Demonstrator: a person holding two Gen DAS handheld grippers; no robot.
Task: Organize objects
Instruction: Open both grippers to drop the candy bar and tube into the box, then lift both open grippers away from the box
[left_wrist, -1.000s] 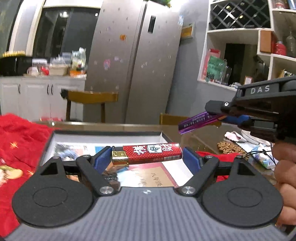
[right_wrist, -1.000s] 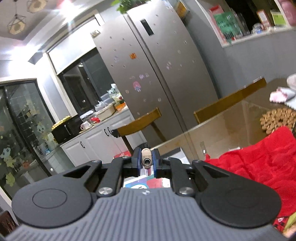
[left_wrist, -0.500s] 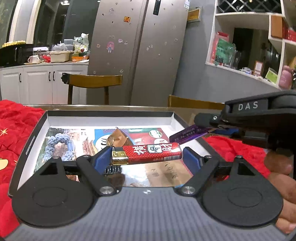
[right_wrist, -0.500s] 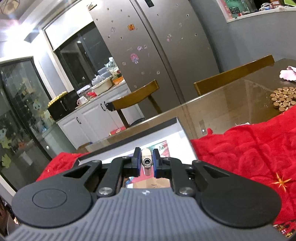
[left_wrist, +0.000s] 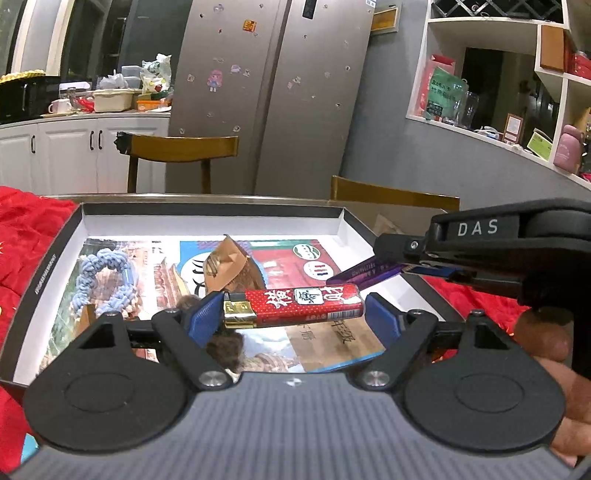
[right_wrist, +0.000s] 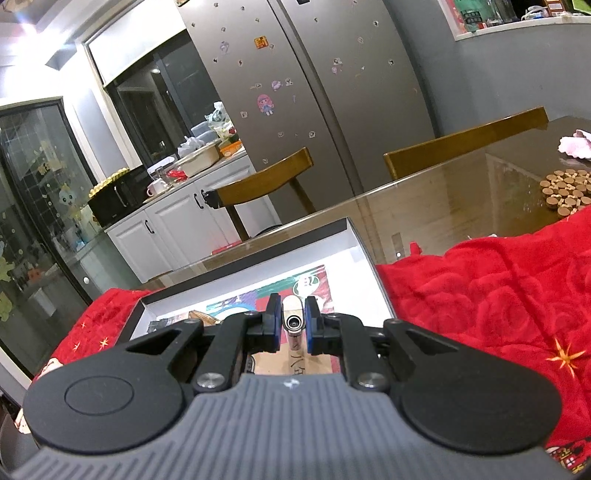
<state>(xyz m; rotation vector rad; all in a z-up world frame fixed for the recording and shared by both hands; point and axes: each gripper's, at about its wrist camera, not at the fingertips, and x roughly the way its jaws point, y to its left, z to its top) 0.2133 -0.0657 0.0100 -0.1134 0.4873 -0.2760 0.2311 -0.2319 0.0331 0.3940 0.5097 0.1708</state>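
Observation:
My left gripper (left_wrist: 291, 314) is shut on a red lighter (left_wrist: 295, 307) held crosswise by its ends, above the open shallow box (left_wrist: 210, 221). In the box lie a blue braided rope (left_wrist: 105, 277), a brown paper packet (left_wrist: 227, 267) and printed cards. My right gripper (right_wrist: 293, 326) is shut on a purple lighter (right_wrist: 293, 326), metal end toward the camera. In the left wrist view the right gripper (left_wrist: 424, 267) reaches in from the right and holds the purple lighter (left_wrist: 364, 273) over the box's right side.
The box (right_wrist: 364, 251) sits on a red cloth (right_wrist: 498, 291) over a glass-topped table (right_wrist: 443, 206). A cork trivet (right_wrist: 563, 190) lies at the far right. Wooden chairs (left_wrist: 181, 147) stand behind the table, then a fridge and white cabinets.
Both grippers have tipped down and moved over the box with their lighters. The purple lighter has come lower, over the box's right side.

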